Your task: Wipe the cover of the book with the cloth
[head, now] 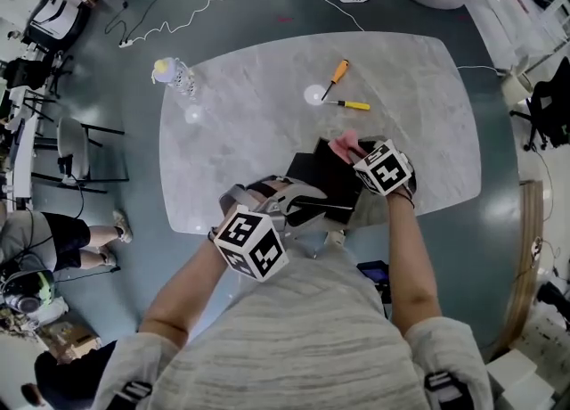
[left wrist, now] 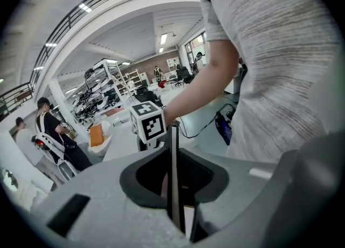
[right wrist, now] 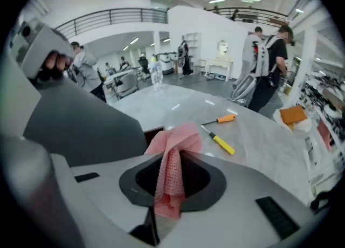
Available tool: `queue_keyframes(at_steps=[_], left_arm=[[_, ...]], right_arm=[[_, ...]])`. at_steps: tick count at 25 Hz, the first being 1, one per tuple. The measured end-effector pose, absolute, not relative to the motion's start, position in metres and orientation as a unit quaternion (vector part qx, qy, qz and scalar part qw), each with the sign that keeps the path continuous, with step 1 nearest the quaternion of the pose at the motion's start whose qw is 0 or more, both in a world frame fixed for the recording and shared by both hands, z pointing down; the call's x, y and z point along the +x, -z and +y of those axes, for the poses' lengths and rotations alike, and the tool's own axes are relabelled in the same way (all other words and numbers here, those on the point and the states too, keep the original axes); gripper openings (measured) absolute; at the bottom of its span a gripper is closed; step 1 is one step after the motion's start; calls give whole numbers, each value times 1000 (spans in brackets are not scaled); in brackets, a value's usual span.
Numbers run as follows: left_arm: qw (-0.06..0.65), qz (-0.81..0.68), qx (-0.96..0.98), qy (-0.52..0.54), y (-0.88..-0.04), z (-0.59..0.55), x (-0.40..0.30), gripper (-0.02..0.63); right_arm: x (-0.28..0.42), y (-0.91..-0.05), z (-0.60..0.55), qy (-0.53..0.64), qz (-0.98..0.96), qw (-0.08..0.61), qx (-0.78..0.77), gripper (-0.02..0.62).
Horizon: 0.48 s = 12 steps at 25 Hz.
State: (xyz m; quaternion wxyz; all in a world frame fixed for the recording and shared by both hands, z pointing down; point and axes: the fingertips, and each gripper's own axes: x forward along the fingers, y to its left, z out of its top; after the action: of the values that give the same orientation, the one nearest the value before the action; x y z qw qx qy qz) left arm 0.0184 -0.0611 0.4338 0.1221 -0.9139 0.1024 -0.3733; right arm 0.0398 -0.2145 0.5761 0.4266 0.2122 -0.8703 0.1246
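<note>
head view | left gripper (head: 325,207) clamps book (head: 312,172) edge | right gripper (head: 354,157) clamps cloth (head: 342,143) | book at table's (head: 267,96) near edge

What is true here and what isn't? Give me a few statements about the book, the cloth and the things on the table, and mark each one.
1. The right hand-held gripper is shut on the pink cloth. True.
2. The left hand-held gripper is empty. False: its jaws clamp the black book by its edge.
3. An orange-handled screwdriver and a yellow-handled screwdriver lie on the table. True.
4. The water bottle lies between the two screwdrivers. False: it is near the table's far left corner, well apart from them.
</note>
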Motion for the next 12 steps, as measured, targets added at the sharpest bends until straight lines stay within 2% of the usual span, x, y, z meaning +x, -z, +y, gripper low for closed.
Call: queue_keyframes(at_steps=[4, 6, 12], left_arm=[[76, 168, -916, 355, -417, -87, 12, 74], [39, 210, -914, 346, -412, -101, 7, 74], [-120, 346, -884, 292, -399, -136, -15, 74]], right_arm=[[61, -542, -225, -195, -883, 305, 298, 52], [73, -530, -226, -219, -882, 266, 322, 52], [89, -515, -217, -228, -882, 231, 341, 52]])
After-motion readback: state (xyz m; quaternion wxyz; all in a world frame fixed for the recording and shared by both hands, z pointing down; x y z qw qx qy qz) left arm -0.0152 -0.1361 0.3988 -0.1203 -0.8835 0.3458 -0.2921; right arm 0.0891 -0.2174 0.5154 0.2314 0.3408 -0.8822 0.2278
